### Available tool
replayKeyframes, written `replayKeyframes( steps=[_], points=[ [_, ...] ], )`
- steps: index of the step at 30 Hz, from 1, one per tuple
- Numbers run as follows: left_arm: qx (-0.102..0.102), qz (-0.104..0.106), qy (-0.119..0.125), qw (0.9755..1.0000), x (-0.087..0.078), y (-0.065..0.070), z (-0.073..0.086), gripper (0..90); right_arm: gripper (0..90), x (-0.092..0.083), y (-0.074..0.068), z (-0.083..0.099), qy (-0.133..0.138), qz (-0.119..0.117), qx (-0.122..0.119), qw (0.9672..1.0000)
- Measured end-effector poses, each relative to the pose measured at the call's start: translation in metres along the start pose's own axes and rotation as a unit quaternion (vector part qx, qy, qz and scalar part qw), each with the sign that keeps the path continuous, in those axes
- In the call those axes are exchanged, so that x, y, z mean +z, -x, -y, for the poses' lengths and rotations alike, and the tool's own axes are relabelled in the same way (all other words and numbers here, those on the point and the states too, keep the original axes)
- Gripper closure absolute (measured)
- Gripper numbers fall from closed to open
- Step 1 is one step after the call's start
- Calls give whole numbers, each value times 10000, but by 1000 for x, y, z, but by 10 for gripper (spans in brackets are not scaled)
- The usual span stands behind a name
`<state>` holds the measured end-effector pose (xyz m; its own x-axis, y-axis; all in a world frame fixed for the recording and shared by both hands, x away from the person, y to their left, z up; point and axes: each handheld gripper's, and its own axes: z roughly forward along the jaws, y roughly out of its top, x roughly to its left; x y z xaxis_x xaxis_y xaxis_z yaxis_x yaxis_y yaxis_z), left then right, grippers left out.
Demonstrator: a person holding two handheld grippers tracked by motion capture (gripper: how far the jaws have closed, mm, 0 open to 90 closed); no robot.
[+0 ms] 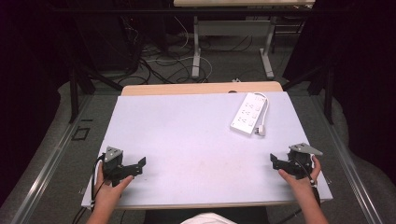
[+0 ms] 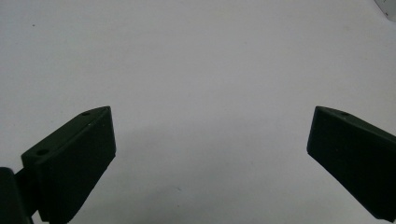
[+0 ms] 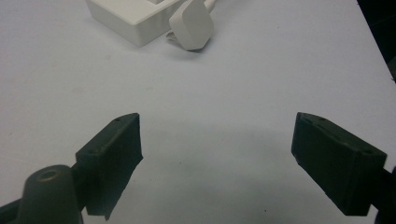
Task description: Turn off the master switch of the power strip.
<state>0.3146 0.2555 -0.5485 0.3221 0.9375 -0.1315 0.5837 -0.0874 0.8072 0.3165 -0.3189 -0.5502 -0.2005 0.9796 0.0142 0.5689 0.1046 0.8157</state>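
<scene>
We see the white power strip point(image 1: 249, 114) on the bench point(image 1: 187, 140); nearer than it, left hand-held gripper point(image 1: 140, 165) and right hand-held gripper point(image 1: 274, 161) both gape, empty.

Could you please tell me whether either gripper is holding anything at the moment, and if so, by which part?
Nothing is held. The left gripper and right gripper both stand open over bare table; the power strip lies untouched.

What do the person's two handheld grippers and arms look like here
Both the left gripper and the right gripper are matte black with two blocky, wedge-shaped jaws showing small screw holes. Each carries a grey three-cornered plate on top and trails a black cable. The forearms are bare, with no sleeves.
</scene>
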Motion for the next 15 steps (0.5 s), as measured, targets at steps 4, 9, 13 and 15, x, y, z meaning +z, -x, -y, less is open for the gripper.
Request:
replayKeyframes(
  steps=[4, 9, 13, 15],
  points=[
    [-21, -45, 4, 10000, 0, -1, 1, 4, 157, 1, -1, -1, 25, 40, -94, 9999],
    [-42, -54, 25, 10000, 0, -2, 1, 4, 164, 5, -1, -2, -5, 16, -160, 9999],
    [-72, -86, 64, 9999, 0, -2, 1, 4, 172, 6, -2, -8, 8, -46, -168, 9998],
    [-68, -87, 57, 9999, 0, -2, 1, 4, 172, 7, -2, -9, 3, -70, -160, 9998]
  ],
)
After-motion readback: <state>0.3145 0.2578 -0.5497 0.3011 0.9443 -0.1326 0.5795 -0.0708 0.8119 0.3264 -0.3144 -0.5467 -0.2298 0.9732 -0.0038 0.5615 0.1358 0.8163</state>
